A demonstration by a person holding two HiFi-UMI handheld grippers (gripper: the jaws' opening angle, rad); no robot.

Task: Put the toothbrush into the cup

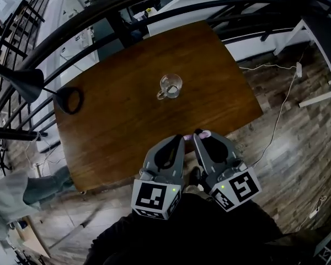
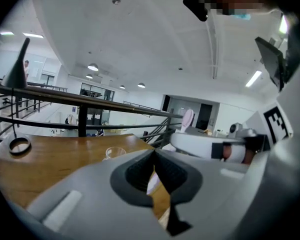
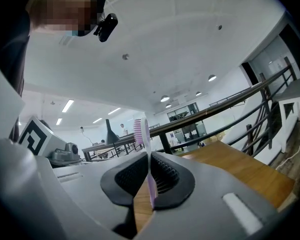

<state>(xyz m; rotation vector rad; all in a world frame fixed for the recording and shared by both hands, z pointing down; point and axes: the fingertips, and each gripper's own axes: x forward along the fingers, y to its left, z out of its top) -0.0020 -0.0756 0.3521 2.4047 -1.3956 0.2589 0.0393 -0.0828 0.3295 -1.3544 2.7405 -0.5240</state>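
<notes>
Pink toothbrush (image 3: 141, 131): hold pinched, bristles up, in right gripper (image 3: 150, 155); leave left gripper (image 2: 154, 152) pressed together. Carry to cup (image 1: 170, 86) at 12 o'clock; lower handle first inside rim.

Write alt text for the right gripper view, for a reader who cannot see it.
The right gripper has its grey jaws shut on a lilac toothbrush, whose bristled head sticks up above them. Beyond the jaws lies a brown wooden table, with a dark railing behind it under a white, lit ceiling.
</notes>
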